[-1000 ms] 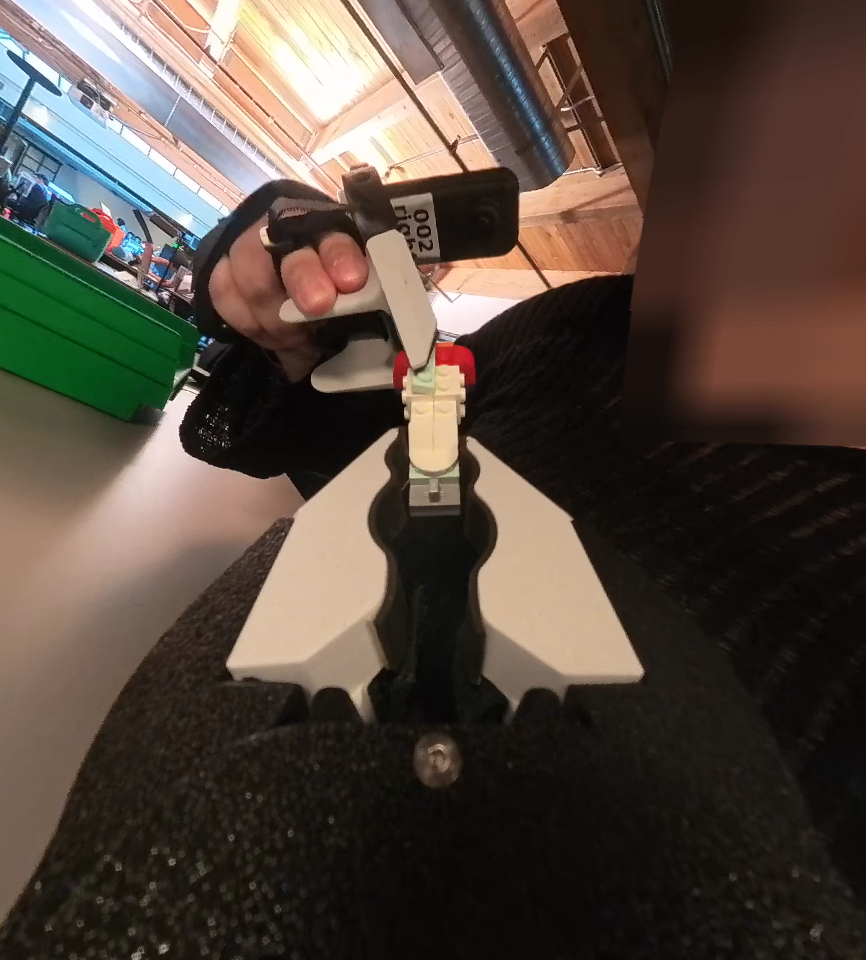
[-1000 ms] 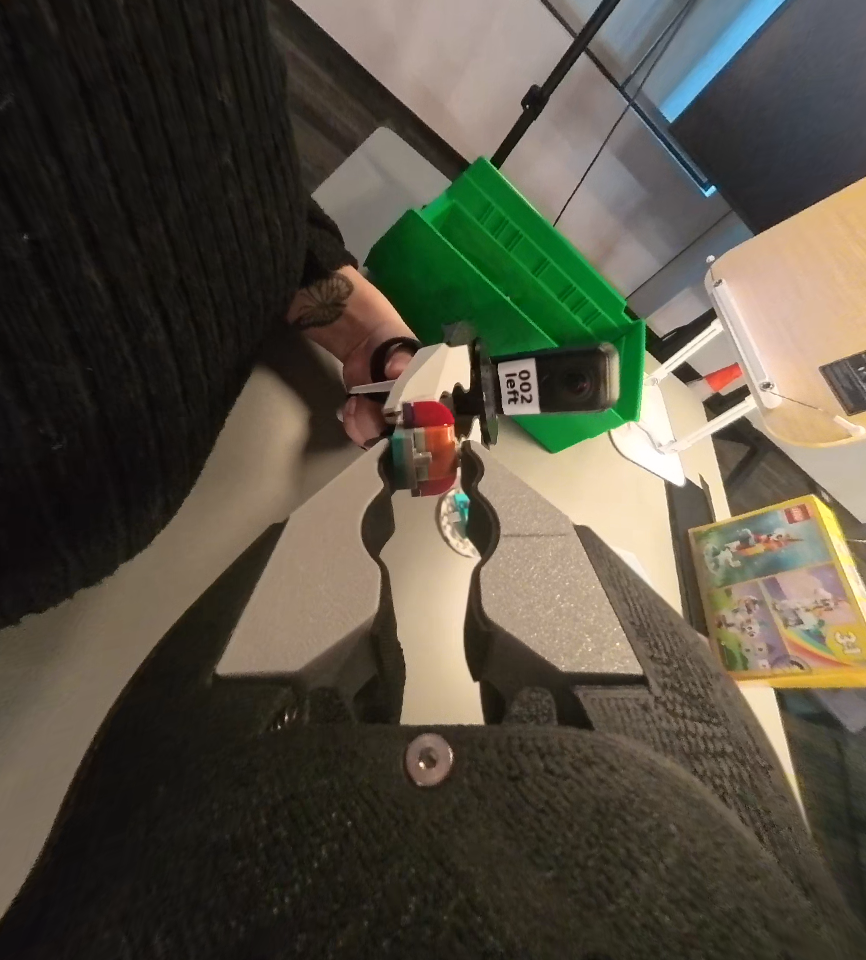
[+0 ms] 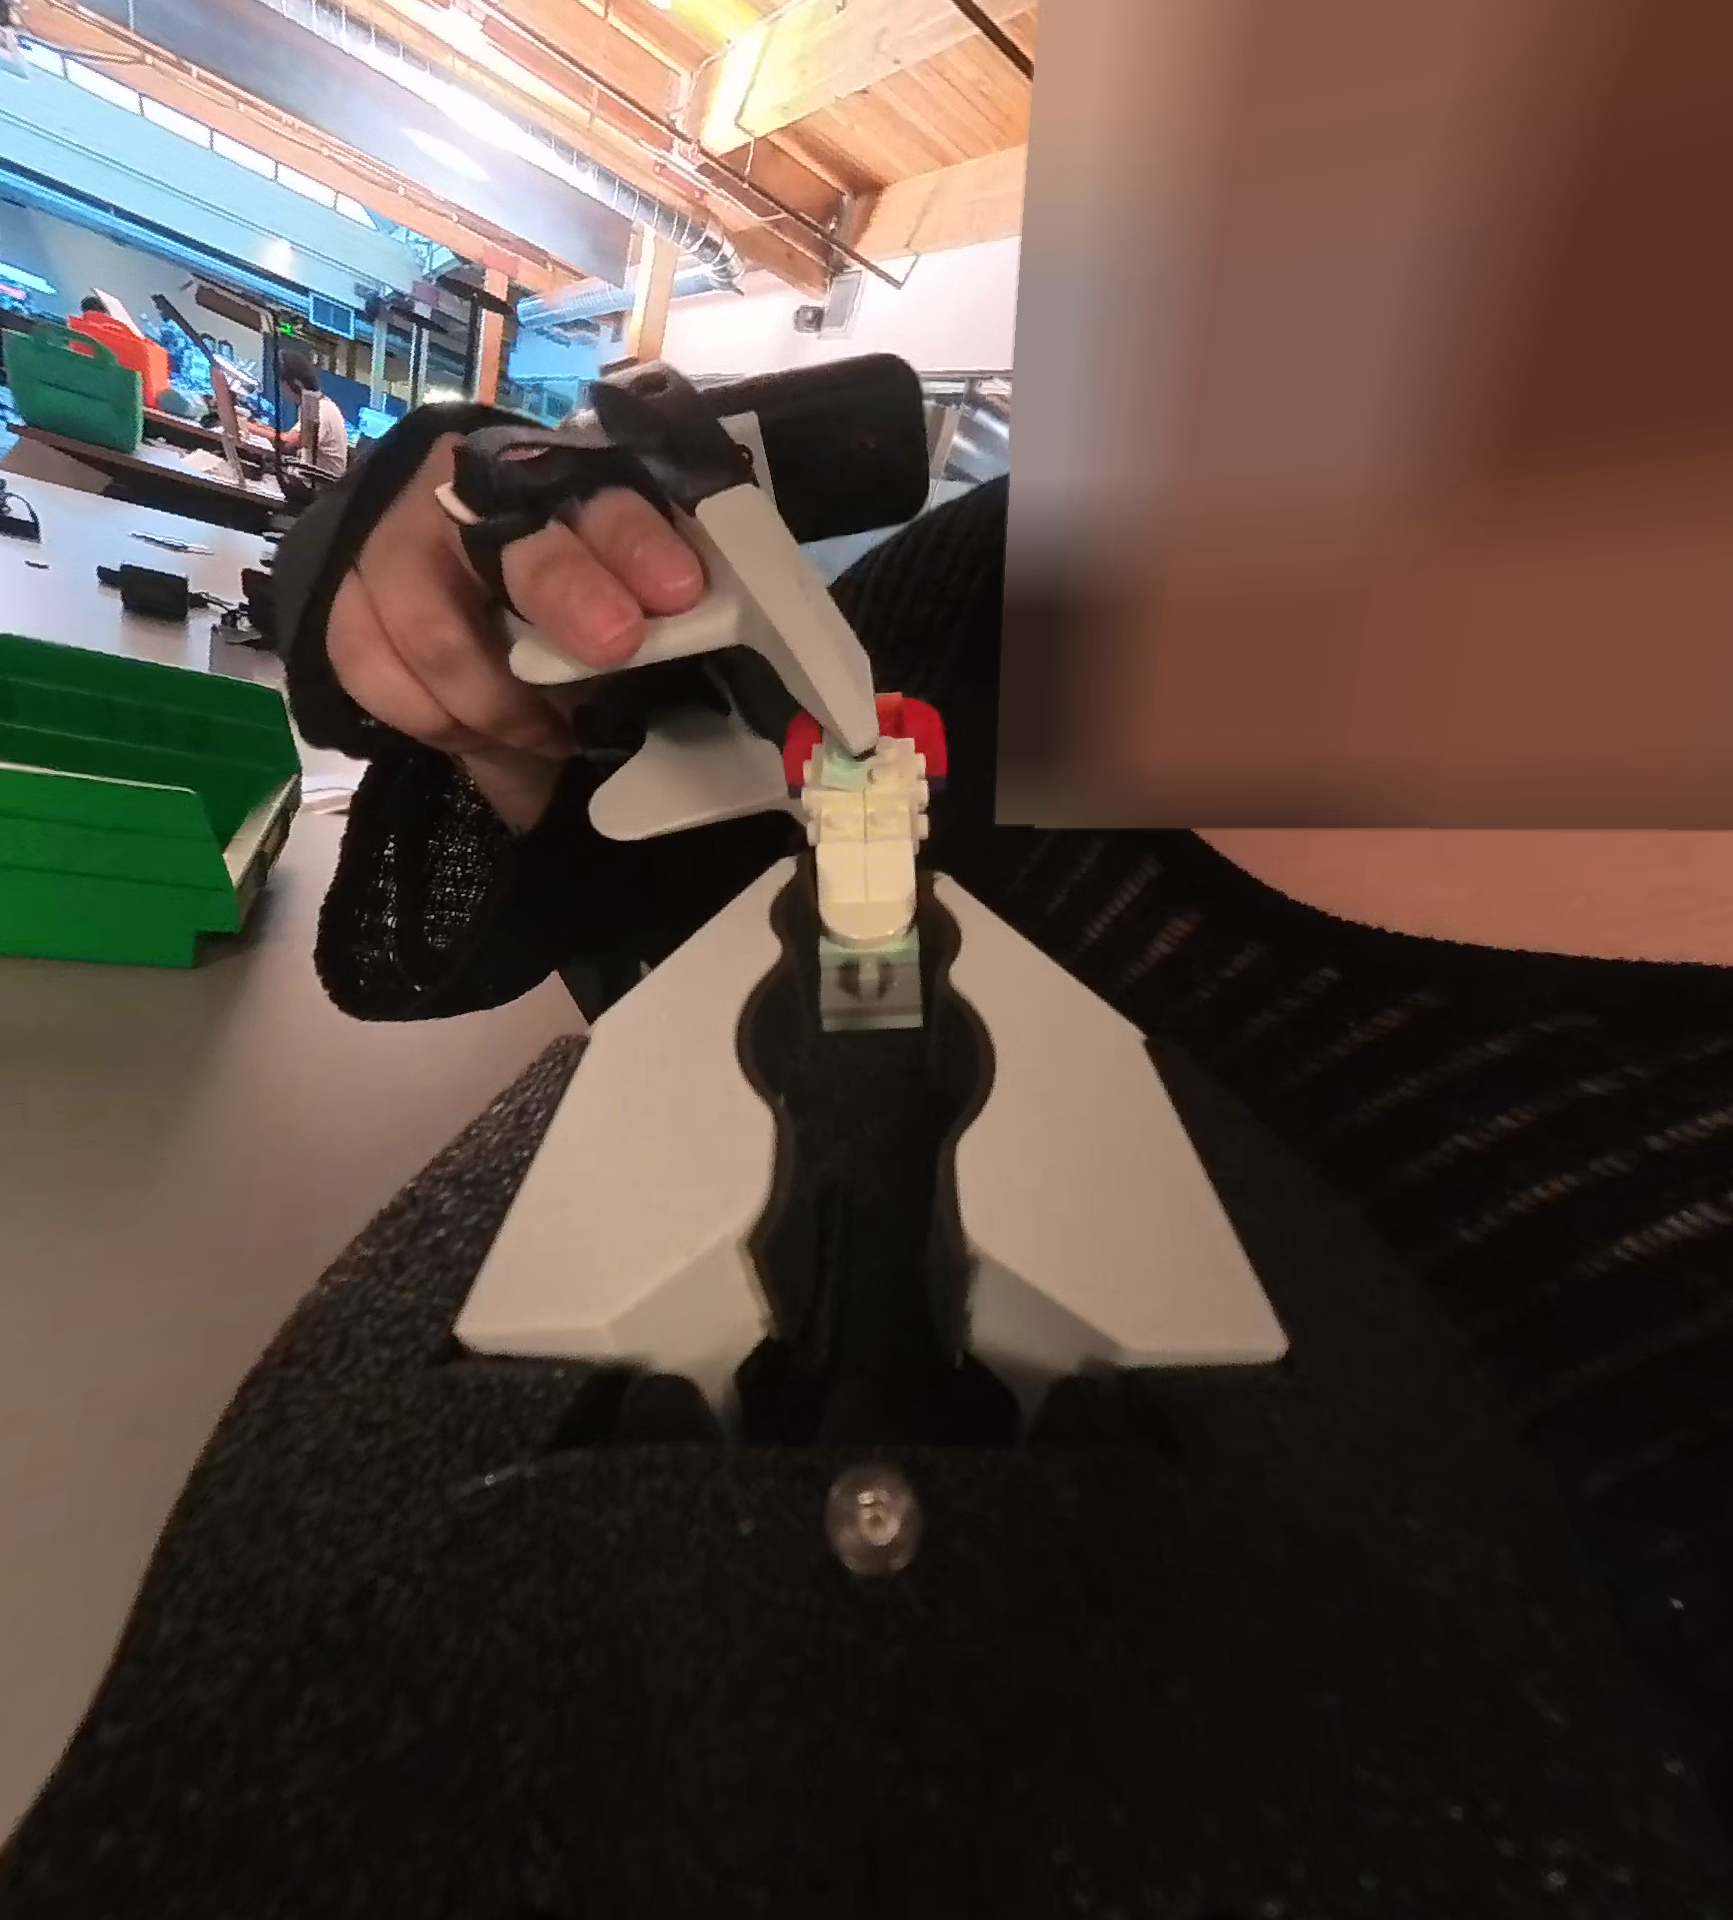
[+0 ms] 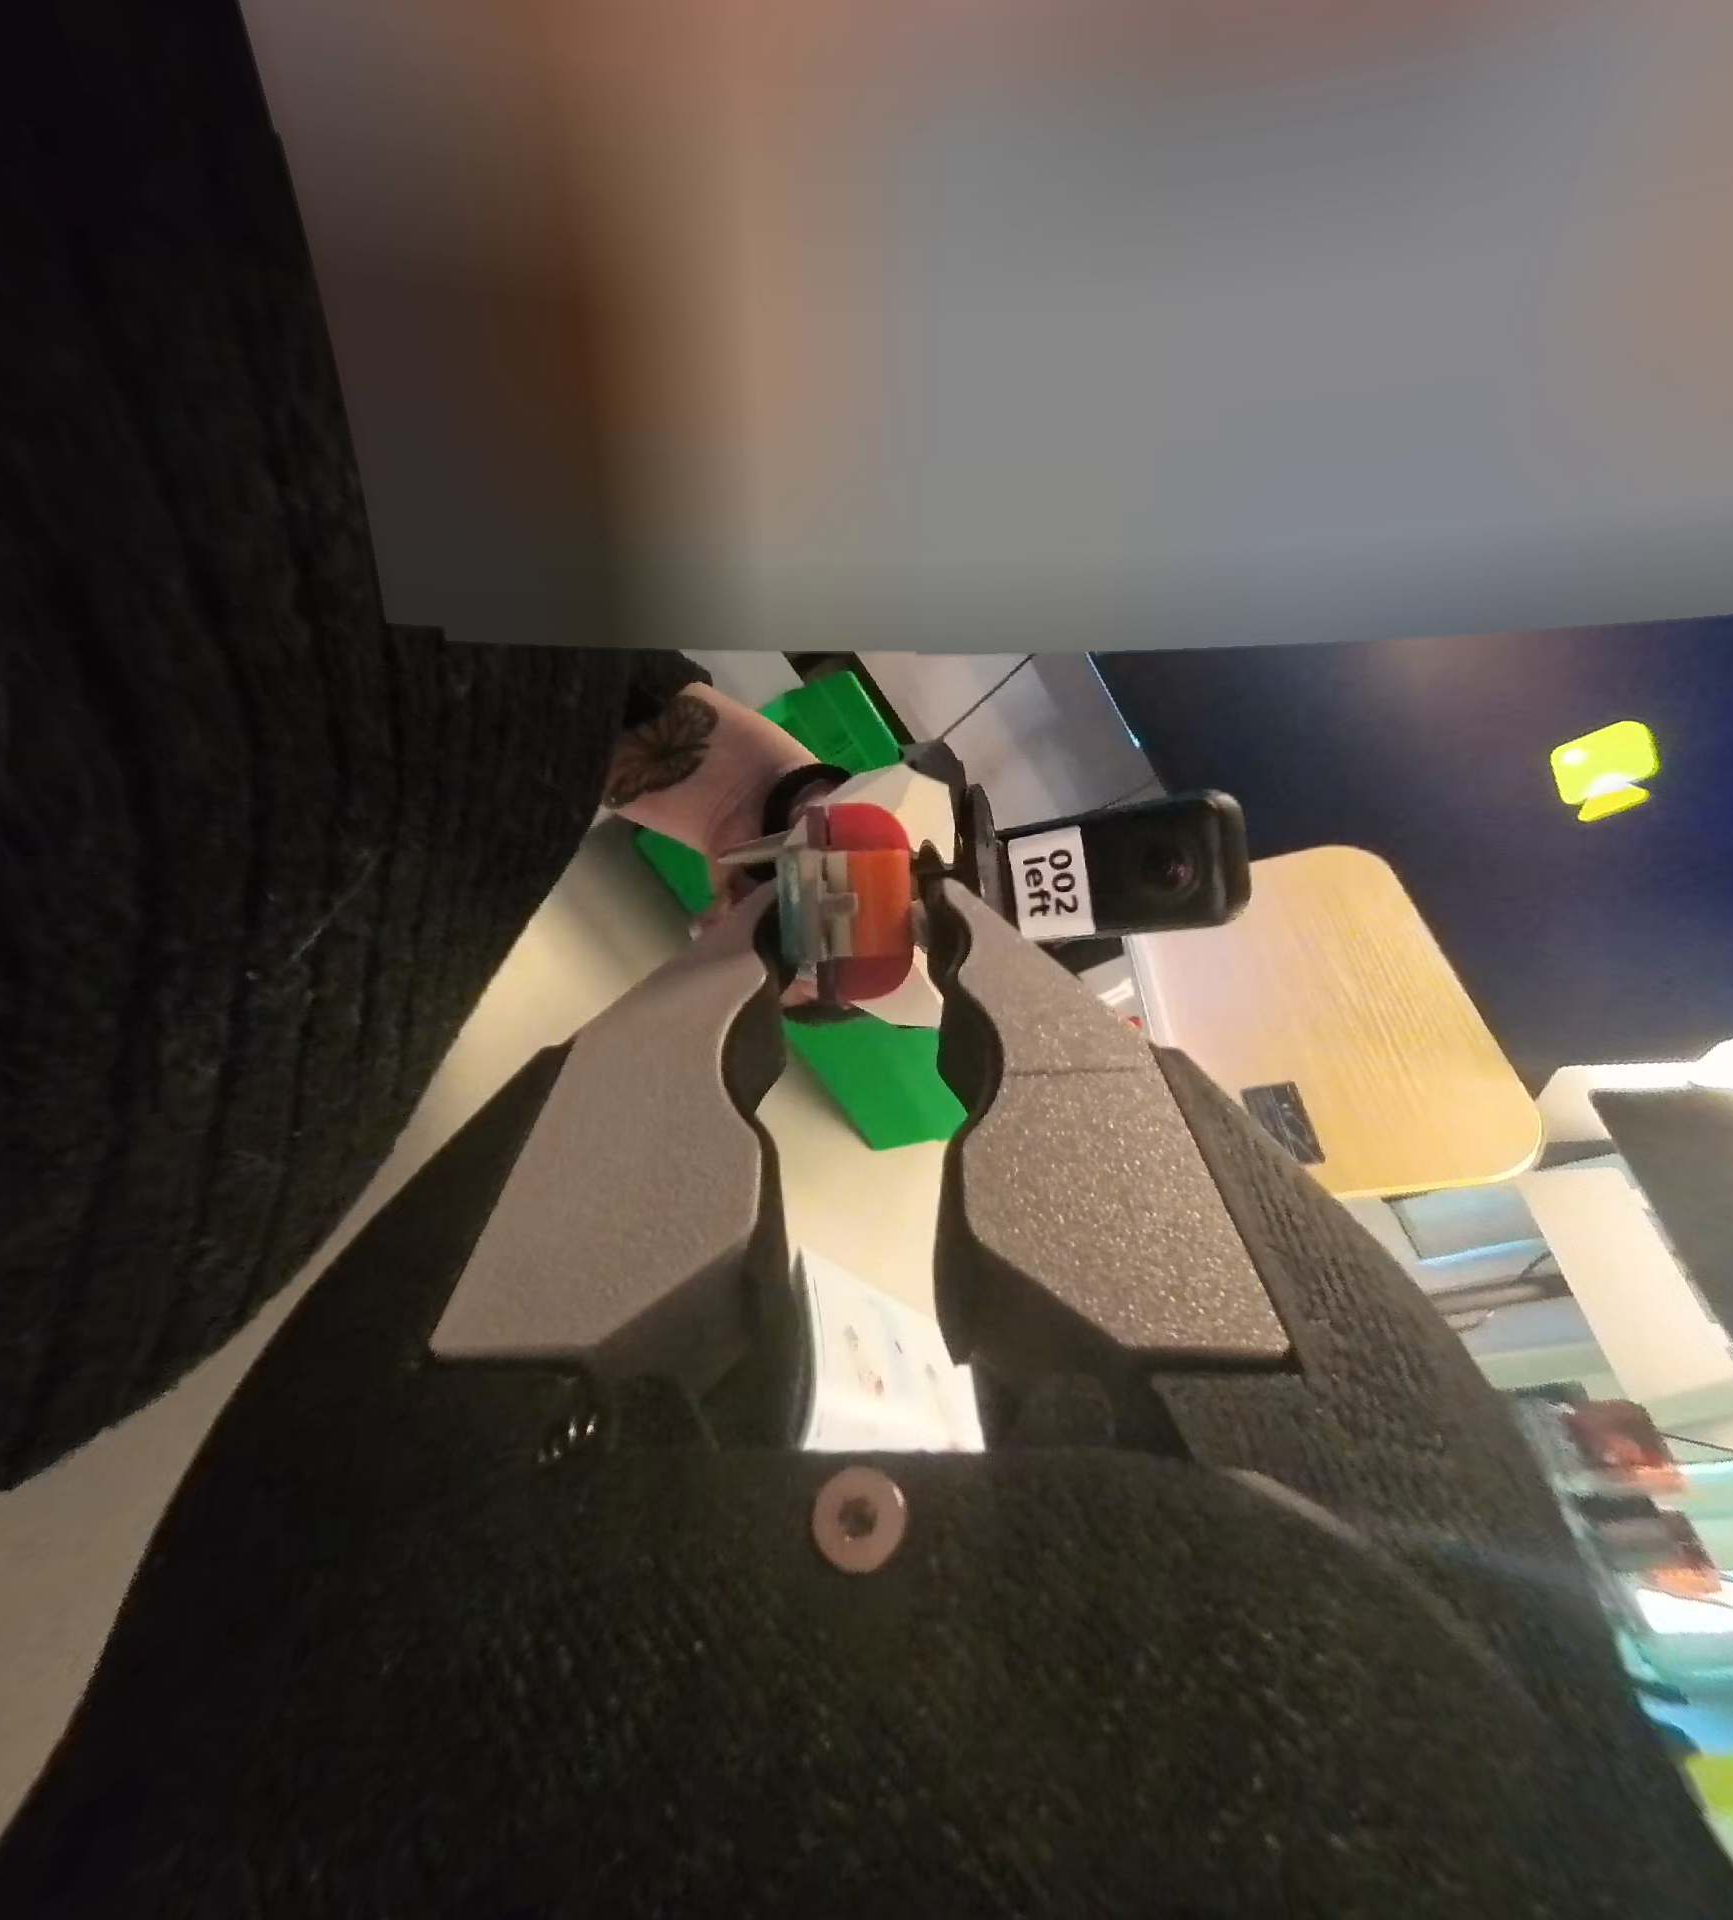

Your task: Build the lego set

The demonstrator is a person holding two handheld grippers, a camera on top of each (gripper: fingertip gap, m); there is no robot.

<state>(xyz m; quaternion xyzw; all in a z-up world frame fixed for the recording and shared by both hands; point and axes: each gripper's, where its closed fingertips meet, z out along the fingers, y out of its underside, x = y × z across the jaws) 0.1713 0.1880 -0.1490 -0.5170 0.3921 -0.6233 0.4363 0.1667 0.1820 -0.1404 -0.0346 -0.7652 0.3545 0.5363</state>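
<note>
A small lego model [image 3: 867, 862], white with a grey-green base and a red far end, is held in the air in front of a person's black sweater. My left gripper [image 3: 867, 906] is shut on its lower, grey-green end. My right gripper [image 3: 820, 771], held by a hand, comes in from the upper left and pinches the red end. In the right wrist view, my right gripper [image 4: 846, 920] is closed around the model [image 4: 862, 920], whose red and orange parts show between its tips. The left gripper's camera [image 4: 1132, 873] sits just behind.
A green bin [image 3: 62, 831] stands on the grey table [image 3: 166, 1143] to the left; it also shows in the right wrist view [image 4: 872, 1081]. An instruction booklet [image 4: 883, 1371] lies on the table. A wooden tabletop [image 4: 1340, 1039] is to the right. The person's torso is close behind the model.
Both grippers have turned and lifted together with the model still held between them. The yellow lego box has left the right wrist view. The grips look unchanged.
</note>
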